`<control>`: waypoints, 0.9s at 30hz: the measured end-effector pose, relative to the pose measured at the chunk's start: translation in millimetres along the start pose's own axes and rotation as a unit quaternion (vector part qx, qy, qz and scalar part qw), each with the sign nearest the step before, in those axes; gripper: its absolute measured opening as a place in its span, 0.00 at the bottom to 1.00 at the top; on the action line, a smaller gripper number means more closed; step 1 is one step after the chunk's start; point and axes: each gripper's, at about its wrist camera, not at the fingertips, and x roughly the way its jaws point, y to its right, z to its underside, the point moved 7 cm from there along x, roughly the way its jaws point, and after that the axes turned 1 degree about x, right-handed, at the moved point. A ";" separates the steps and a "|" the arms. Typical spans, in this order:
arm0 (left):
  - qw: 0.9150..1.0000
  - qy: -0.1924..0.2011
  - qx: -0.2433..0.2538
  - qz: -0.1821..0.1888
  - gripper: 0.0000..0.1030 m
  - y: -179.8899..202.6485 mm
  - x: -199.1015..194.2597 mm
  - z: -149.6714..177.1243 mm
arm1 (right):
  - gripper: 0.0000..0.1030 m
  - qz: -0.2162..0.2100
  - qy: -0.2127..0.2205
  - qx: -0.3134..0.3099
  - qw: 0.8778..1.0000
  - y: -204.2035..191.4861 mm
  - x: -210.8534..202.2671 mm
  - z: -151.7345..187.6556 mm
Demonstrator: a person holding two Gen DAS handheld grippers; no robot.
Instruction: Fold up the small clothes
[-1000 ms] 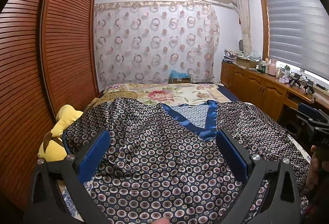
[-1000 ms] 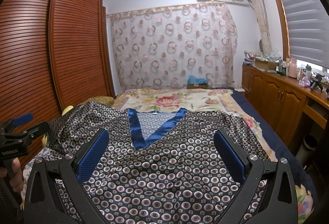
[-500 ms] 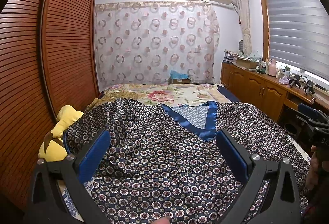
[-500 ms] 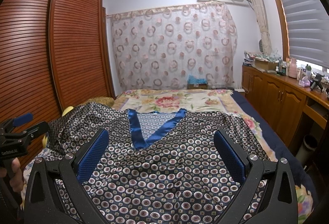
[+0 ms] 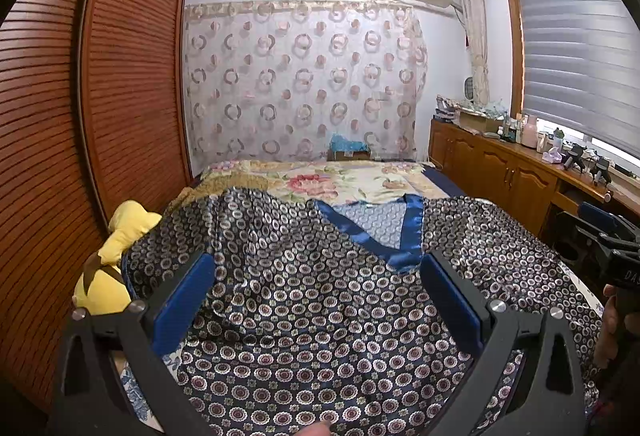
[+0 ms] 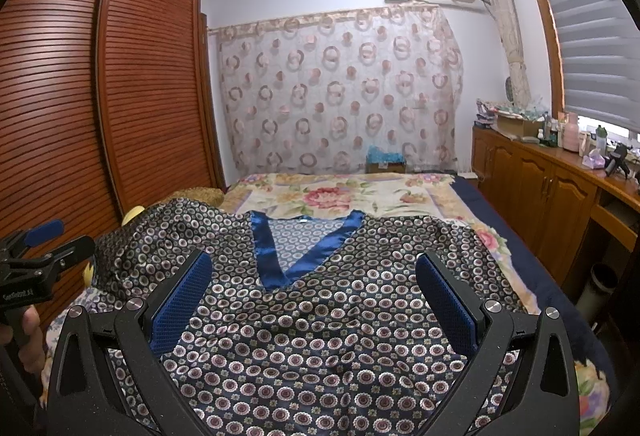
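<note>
1. Nearest the cameras, both tools hang above the hem end of the garment with nothing between their blue pads: the left gripper (image 5: 316, 300) has its jaws spread wide, and the right gripper (image 6: 312, 296) is just as wide and just as empty.
2. Under them, the patterned satin top (image 6: 320, 324) lies front-up and spread across the bed (image 6: 532, 268), hem toward the cameras and neckline away.
3. By its sheen and soft ripples I judge the cloth light, limp and slippery; it should slide on itself and on the bedspread, so a loose pinch may let it slip out.
4. Good places to grip look like the side edges and the shoulder or sleeve ends, where a doubled seam gives the pads something to bite.
5. On the left side, one sleeve is rumpled up against a yellow plush toy (image 5: 116, 256), so that edge probably needs pulling flat first.
6. Each gripper points forward along the bed, roughly level and tilted slightly down; the right wrist view shows the left tool held off to its side by a hand (image 6: 28, 344), well apart.
7. Farther up, the blue satin V-neck trim (image 6: 280, 252) marks the centre line for a fold.
8. Beyond lies the floral bedspread (image 6: 340, 196).
</note>
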 end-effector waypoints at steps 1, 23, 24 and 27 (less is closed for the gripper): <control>1.000 -0.003 -0.002 -0.001 1.00 -2.5 1.6 2.0 | 1.00 -0.001 -0.002 0.001 1.000 -0.4 1.9 1.2; 0.995 -0.090 -0.009 -0.034 1.00 -93.3 52.8 57.9 | 1.00 -0.086 -0.061 -0.053 0.993 -57.9 67.6 37.7; 0.995 -0.095 -0.009 -0.034 1.00 -98.6 54.7 60.8 | 1.00 -0.089 -0.066 -0.058 0.992 -62.1 70.6 39.9; 0.993 -0.110 -0.016 -0.042 1.00 -119.6 58.7 71.4 | 1.00 -0.101 -0.082 -0.075 0.989 -76.9 82.3 47.5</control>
